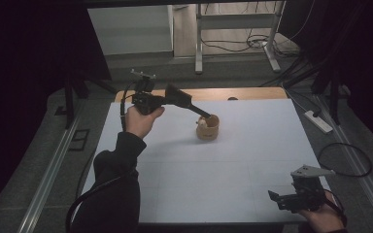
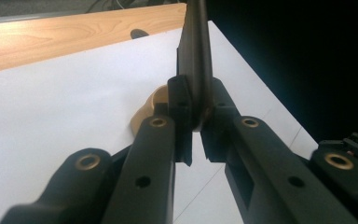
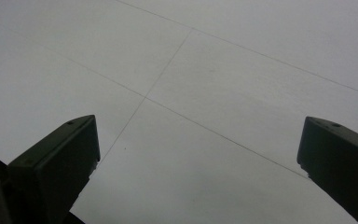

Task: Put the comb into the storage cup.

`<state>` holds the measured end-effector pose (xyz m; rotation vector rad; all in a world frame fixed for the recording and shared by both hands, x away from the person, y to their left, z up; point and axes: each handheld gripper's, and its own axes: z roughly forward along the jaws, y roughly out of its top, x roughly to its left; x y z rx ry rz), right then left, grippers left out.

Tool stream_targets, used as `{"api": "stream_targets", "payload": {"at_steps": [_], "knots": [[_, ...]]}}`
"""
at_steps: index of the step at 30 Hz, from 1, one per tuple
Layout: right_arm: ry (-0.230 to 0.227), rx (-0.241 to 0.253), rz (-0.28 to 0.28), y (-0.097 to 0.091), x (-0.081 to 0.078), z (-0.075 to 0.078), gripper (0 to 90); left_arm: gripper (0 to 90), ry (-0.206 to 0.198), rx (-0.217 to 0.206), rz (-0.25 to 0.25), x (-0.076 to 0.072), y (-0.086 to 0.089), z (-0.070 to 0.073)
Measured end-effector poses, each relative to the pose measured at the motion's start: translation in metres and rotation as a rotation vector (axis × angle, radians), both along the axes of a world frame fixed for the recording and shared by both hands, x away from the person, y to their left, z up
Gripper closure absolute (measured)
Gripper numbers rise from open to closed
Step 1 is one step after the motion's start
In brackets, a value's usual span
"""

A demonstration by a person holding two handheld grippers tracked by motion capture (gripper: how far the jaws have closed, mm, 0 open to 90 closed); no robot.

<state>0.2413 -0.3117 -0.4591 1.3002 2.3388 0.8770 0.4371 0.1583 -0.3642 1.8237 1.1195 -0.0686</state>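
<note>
A small wooden cup [image 1: 208,129] stands on the white mat [image 1: 233,160], a little behind its middle, with something pale inside. My left gripper [image 1: 188,102] is held above the mat to the cup's left and is shut on a flat black stick [image 1: 201,112]. The stick slopes down to the right and its tip is in the cup's mouth. In the left gripper view the stick [image 2: 195,46] runs up from between the pads of my left gripper [image 2: 196,107], and the cup [image 2: 144,109] peeks out behind the left jaw. At the mat's near right corner my right gripper [image 1: 273,198] is open, as is my right gripper [image 3: 198,154] over bare mat.
A wooden table edge [image 1: 243,93] shows behind the mat. On the floor to the right lie a power strip [image 1: 318,121] and a looped cable [image 1: 345,160]. Metal frame legs [image 1: 199,43] stand farther back. A dark sleeve [image 1: 109,184] comes in at the lower left.
</note>
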Motion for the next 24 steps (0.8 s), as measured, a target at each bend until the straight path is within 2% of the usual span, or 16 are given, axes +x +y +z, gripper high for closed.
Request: {"api": "stream_targets", "payload": {"at_steps": [24], "knots": [[0.007,-0.004,0.010,0.001,0.000,-0.001,0.0,82.8,0.048,0.057,-0.007,0.017,-0.024,-0.024]]}}
